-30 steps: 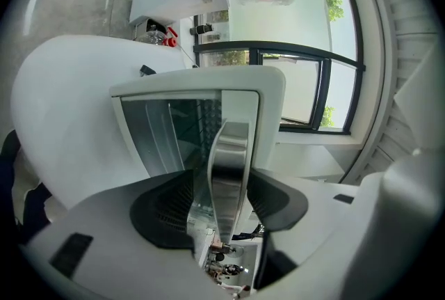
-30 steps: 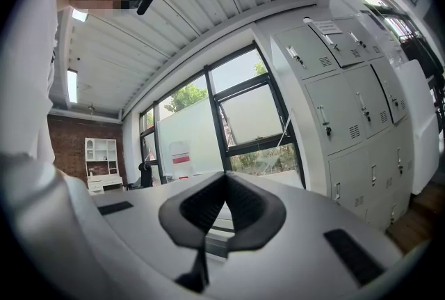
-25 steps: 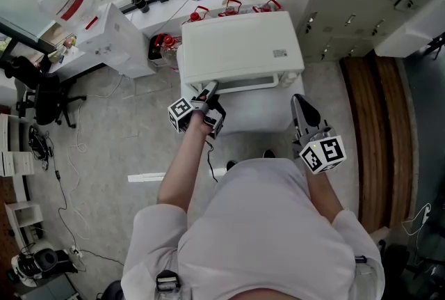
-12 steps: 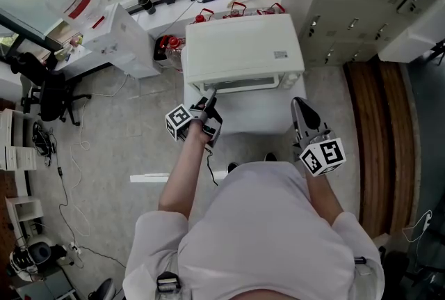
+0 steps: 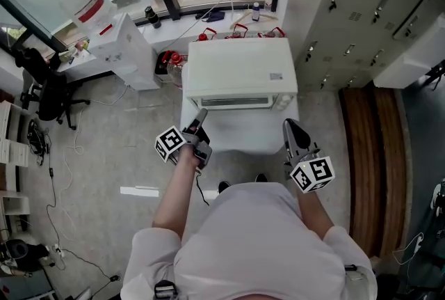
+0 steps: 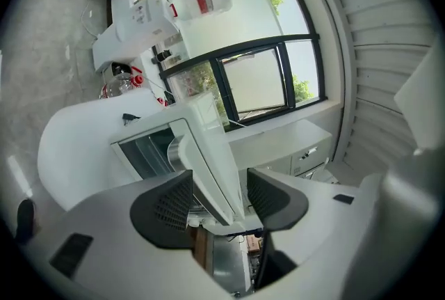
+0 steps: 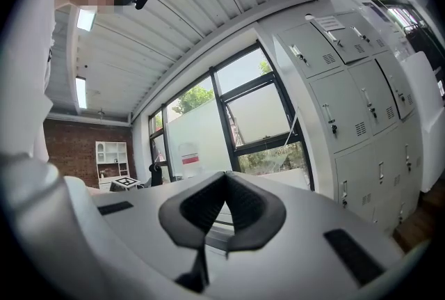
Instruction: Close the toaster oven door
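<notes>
A white toaster oven (image 5: 240, 72) stands at the back of a small white table (image 5: 243, 135). Its door (image 5: 236, 102) faces me and looks shut flat against the body. In the left gripper view the oven (image 6: 201, 145) shows tilted beyond the jaws, with the door glass (image 6: 146, 152) to the left. My left gripper (image 5: 201, 116) (image 6: 221, 194) is open and holds nothing, a short way in front of the door's left end and apart from it. Over the table's right side my right gripper (image 5: 290, 128) (image 7: 224, 184) is shut on nothing and points up.
Grey lockers (image 5: 361, 6) line the wall to the right of the table. A white cabinet (image 5: 128, 48) with a water jug (image 5: 83, 3) stands at the left under the window. Red-handled bottles (image 5: 236, 32) sit behind the oven. An office chair (image 5: 42, 83) and cables lie at far left.
My left gripper has drawn back from the oven's front toward me, and the oven front now shows flat and shut. The right gripper has barely moved.
</notes>
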A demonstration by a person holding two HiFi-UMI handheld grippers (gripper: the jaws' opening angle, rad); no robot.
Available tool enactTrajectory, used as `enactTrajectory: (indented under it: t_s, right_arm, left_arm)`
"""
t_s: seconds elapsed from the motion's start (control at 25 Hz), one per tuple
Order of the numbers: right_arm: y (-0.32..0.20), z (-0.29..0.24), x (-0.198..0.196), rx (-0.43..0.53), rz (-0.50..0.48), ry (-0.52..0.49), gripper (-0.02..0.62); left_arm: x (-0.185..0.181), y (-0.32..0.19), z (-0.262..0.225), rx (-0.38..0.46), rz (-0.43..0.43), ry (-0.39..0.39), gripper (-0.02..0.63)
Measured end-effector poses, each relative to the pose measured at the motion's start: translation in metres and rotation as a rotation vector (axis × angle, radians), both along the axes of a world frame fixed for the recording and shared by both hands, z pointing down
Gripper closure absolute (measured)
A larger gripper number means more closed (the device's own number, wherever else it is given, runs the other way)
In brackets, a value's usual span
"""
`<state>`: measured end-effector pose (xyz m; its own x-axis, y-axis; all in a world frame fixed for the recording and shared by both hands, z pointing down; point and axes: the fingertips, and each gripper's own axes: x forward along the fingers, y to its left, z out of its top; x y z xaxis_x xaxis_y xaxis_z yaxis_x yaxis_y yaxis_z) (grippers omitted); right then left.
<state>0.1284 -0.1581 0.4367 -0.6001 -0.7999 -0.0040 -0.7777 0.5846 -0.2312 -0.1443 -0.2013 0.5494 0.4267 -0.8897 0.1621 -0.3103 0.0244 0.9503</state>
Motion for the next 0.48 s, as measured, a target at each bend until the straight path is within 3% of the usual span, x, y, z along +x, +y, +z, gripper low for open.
enactTrajectory:
  t_s: [0.28,0.48]
  right_arm:
    - [0.005,-0.004,-0.004,0.016,-0.034,-0.004,0.588]
    - [0.006,-0.01,-0.004,0.017,-0.051,-0.015,0.588]
  left_arm:
    - [0.021,0.02,-0.042,0.184,0.079,-0.167,0.37]
    - [0.034,0.033,-0.071,0.298,0.103,-0.213,0.37]
